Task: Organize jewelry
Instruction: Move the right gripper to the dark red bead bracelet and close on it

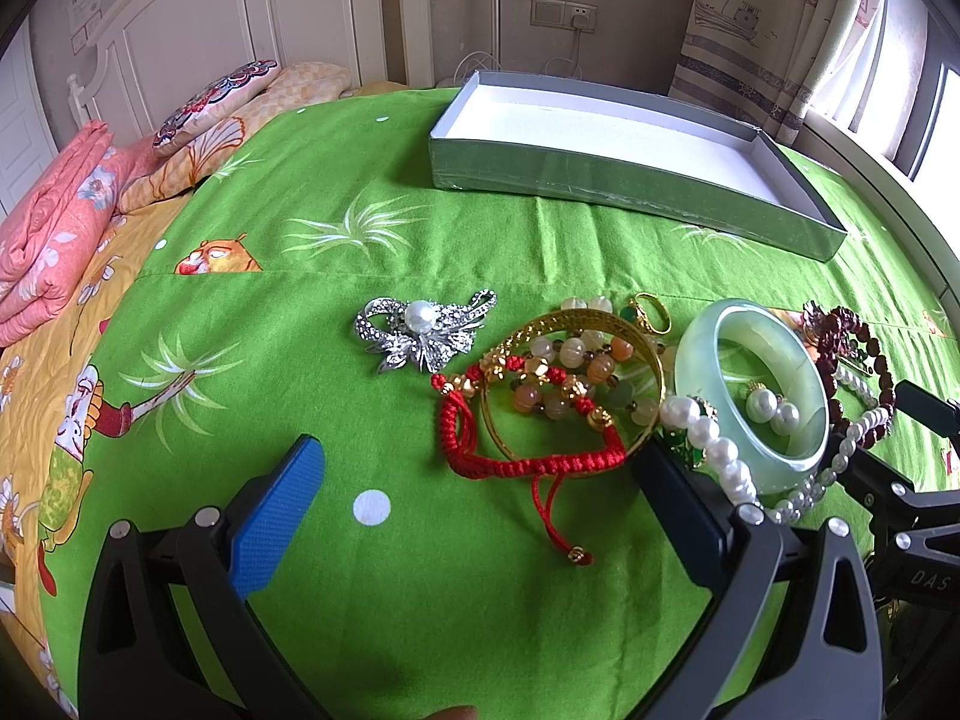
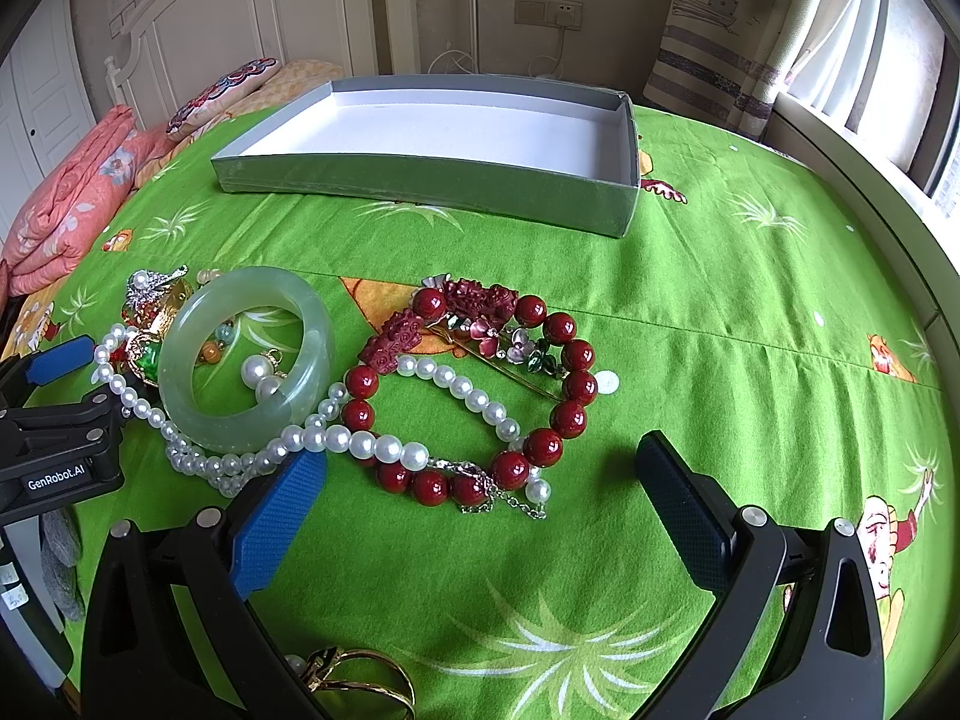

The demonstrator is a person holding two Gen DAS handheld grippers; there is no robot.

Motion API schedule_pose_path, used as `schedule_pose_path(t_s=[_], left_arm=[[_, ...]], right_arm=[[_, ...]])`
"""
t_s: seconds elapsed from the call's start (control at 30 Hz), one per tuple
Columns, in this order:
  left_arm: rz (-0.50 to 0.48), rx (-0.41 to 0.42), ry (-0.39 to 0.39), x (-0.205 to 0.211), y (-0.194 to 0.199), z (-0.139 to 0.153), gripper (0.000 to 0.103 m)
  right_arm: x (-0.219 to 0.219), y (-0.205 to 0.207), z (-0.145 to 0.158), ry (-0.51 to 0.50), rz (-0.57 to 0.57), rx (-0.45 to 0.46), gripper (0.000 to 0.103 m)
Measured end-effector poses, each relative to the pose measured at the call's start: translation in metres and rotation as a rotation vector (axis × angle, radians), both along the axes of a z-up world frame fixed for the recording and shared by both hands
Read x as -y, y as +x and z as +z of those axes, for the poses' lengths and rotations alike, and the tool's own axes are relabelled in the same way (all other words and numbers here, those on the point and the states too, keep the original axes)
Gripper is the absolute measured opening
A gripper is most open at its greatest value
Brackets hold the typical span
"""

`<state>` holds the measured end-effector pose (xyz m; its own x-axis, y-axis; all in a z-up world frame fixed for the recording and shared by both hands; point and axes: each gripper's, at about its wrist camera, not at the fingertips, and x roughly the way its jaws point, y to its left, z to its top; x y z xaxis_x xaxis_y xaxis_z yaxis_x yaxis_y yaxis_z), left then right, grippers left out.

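Note:
Jewelry lies in a heap on a green blanket. In the left wrist view: a silver brooch (image 1: 420, 330), a gold bangle (image 1: 570, 384) with a red cord bracelet (image 1: 528, 456) and orange beads, a jade bangle (image 1: 756, 396) and a pearl string (image 1: 720, 450). My left gripper (image 1: 480, 456) is open and empty just in front of the red cord. In the right wrist view: a red bead bracelet (image 2: 516, 384), the pearl string (image 2: 372, 444) and the jade bangle (image 2: 240, 360). My right gripper (image 2: 480, 468) is open and empty over the red beads. An empty grey box (image 1: 630, 150) (image 2: 444, 144) sits behind.
Folded pink quilt (image 1: 54, 228) and pillows (image 1: 216, 102) lie at the back left by the white headboard. A window ledge and curtain (image 2: 840, 60) are on the right. Gold rings (image 2: 354, 678) lie near the right gripper's base.

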<state>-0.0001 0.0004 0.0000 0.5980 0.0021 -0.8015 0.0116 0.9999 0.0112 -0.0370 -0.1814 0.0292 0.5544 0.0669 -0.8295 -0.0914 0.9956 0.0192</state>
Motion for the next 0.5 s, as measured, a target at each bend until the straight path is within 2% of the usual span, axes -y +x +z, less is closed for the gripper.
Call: schedule_pose_path(t_s=[0.2,0.33,0.5], left_arm=[[-0.005,-0.002,0.000,0.000,-0.001,0.000,0.101],[-0.033,-0.009,-0.002,-0.001,-0.004,0.000,0.101],[-0.082,-0.013,-0.004,-0.004,-0.022,0.000,0.101]], right_arm=[[0.000,0.000,0.000,-0.001,0.016,-0.008,0.099],[0.001,-0.005,0.003,0.010,0.083,-0.031,0.099],[0.004,-0.033,0.006,0.057,0.169,-0.035,0.099]])
